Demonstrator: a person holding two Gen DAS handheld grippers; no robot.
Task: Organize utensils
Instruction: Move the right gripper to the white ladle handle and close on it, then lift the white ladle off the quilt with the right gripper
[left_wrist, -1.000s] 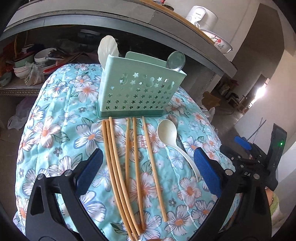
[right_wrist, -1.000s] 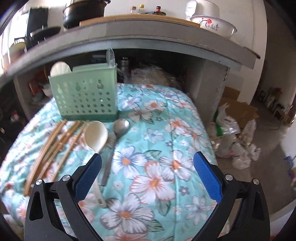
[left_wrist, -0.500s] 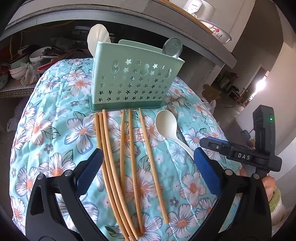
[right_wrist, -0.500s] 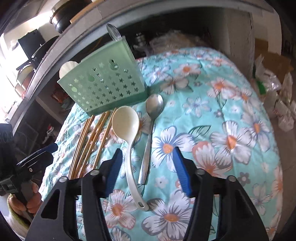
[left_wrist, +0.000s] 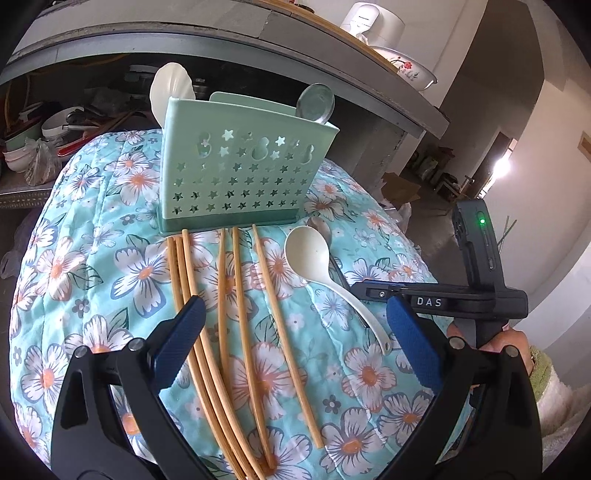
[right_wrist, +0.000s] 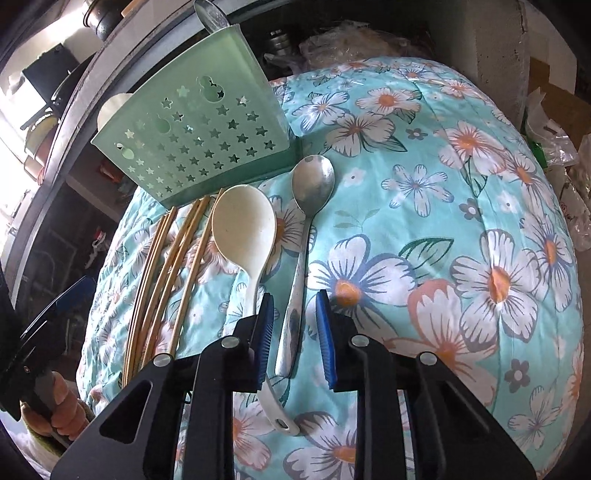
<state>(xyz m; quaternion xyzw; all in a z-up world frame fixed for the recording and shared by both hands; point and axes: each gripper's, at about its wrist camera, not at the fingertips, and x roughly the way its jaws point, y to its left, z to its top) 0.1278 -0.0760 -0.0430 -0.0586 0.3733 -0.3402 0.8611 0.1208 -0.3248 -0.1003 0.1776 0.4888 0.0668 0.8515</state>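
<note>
The right tool (right_wrist: 294, 332) is closing around the steel spoon (right_wrist: 308, 218), pads not yet touching; at nine o'clock, the left tool (left_wrist: 295, 343) hangs spread above the chopsticks (left_wrist: 236, 314).

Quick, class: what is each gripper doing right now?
Left gripper: open, holding nothing, above the chopsticks.
Right gripper: jaws closing around the metal spoon handle, pads not yet pressing.

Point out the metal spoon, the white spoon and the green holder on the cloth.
metal spoon (right_wrist: 313, 181): right wrist view, on its bowl.
white spoon (right_wrist: 245, 221): right wrist view, on its bowl.
green holder (left_wrist: 240, 173): left wrist view, on its star-punched front wall.
</note>
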